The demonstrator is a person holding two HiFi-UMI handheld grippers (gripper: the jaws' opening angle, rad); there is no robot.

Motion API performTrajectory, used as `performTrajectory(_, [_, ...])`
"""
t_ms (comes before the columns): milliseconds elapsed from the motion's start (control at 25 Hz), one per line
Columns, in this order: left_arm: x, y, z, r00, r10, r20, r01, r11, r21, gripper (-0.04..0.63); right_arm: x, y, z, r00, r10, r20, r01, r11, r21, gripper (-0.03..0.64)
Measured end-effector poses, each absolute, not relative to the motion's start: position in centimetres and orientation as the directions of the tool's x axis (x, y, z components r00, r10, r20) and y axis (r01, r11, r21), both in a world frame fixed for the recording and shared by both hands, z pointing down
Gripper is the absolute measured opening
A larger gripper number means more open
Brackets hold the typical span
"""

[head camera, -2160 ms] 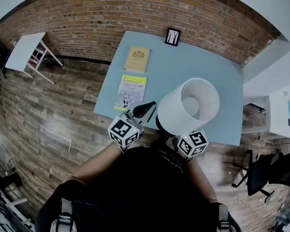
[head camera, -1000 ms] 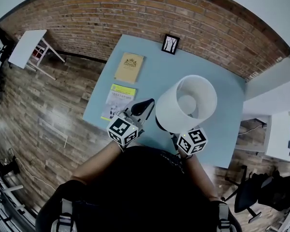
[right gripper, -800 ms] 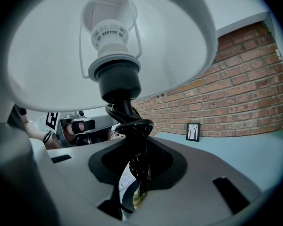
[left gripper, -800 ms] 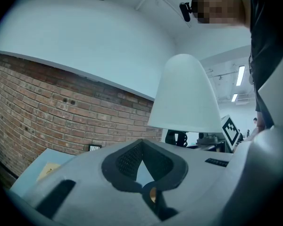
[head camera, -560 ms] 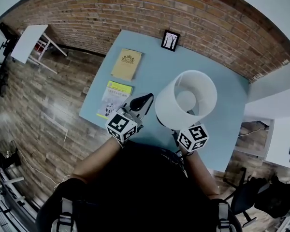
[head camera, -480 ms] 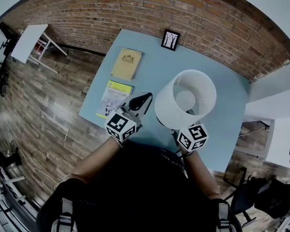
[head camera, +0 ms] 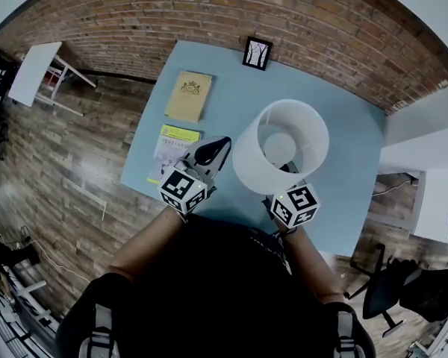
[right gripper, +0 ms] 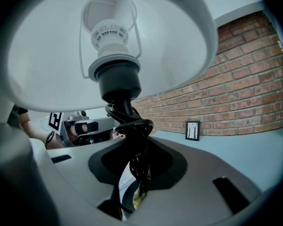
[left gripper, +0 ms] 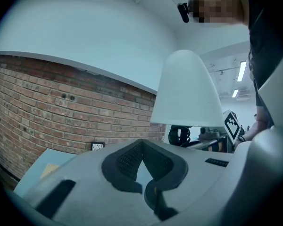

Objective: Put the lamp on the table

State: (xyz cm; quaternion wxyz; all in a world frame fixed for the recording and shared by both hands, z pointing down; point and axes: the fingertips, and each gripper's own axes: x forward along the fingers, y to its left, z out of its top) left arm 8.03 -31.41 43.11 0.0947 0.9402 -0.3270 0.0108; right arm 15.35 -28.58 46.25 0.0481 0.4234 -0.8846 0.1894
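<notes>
Not much in the way of containers here, the closest thing is the lamp's (head camera: pixel 280 148) white shade (head camera: pixel 248 162). It's open at the top, and looking down into it you can see the pale socket fitting sitting in the middle. From underneath, in the right gripper view, that socket (right gripper: pixel 112 44) hangs in a thin wire frame with a black collar below it.

The lamp stands pretty much upright, long axis vertical, shade up and base down. The right tongs (right gripper: pixel 134 173) are clamped on its black stem (right gripper: pixel 132 140), which has a dark cord wound around it. The shade sits right above those tongs and the dark round base (right gripper: pixel 127 199) peeks out below them. It's over the near part of the light blue counter (head camera: pixel 343 148), but I honestly can't tell if the base is touching it.

The left tongs (head camera: pixel 218 146) are closed with nothing in them, just left of the shade and apart from it, pointing out level over the counter.

Ahead of the left tongs lie a yellow-green booklet (head camera: pixel 172 144) and, further out, a tan book (head camera: pixel 188 95), both flat. Well ahead of both tongs, a small framed picture (head camera: pixel 257 54) stands by the brick wall (head camera: pixel 209 13).
</notes>
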Motion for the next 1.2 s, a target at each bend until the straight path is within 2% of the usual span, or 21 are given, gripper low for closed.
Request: performTrajectory(1200, [3.2, -37.8, 51.8, 0.85, -0.496, 0.175, -0.526, -0.808, 0.264, 0.009, 11.0, -33.9, 54.1, -0.537, -0.76, 0.367, -0.839, 0.435, -0.326, 0.095])
